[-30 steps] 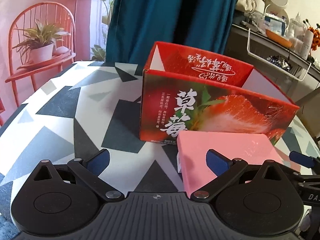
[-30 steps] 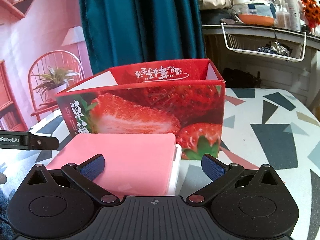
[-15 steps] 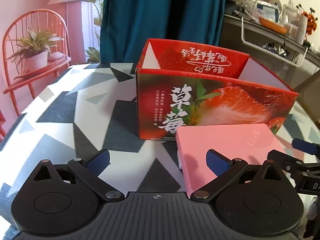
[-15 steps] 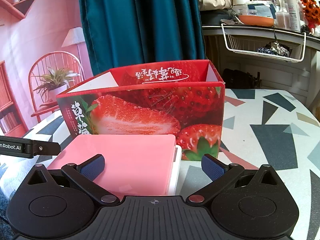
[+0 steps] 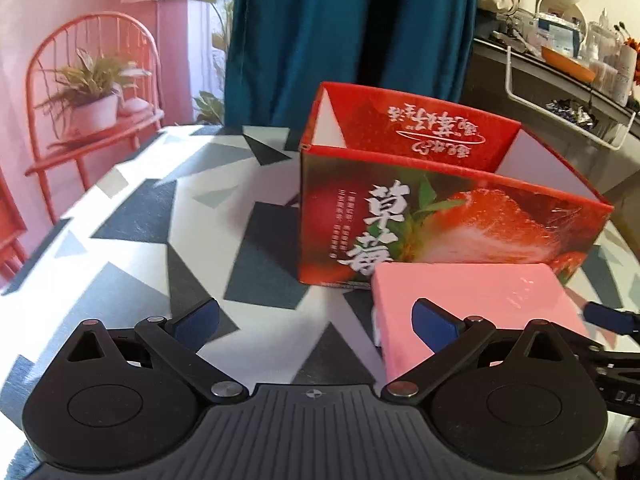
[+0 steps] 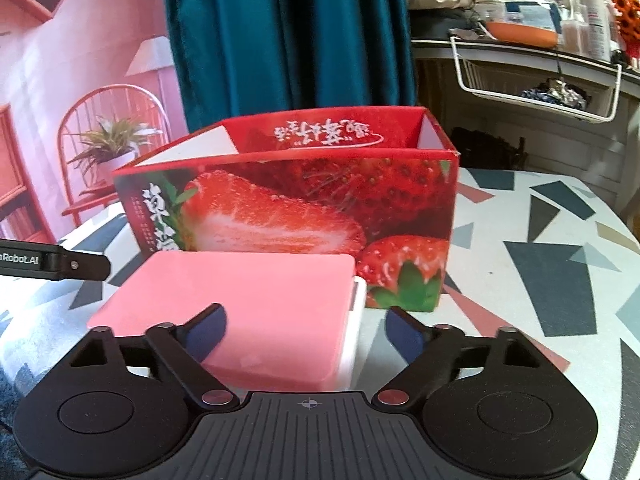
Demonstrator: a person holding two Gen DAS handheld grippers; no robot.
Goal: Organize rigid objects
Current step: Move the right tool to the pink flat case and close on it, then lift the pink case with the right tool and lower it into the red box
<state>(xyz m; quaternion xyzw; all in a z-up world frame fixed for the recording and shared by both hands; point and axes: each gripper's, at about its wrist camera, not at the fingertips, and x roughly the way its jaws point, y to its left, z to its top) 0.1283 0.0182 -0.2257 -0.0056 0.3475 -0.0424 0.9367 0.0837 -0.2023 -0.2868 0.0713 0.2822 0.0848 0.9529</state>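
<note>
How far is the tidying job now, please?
Nothing looks stored yet: what shows of the inside of the strawberry box is bare. In hand: the right gripper has just been closing around the pink case, its pads not clearly pressing; the left gripper is open beside it. Left: lift the case into the box.

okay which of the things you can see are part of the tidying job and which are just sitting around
Part of the job: pink box, open strawberry carton, right gripper.
Just around: potted plant on the red chair, wire basket, shelf clutter.
</note>
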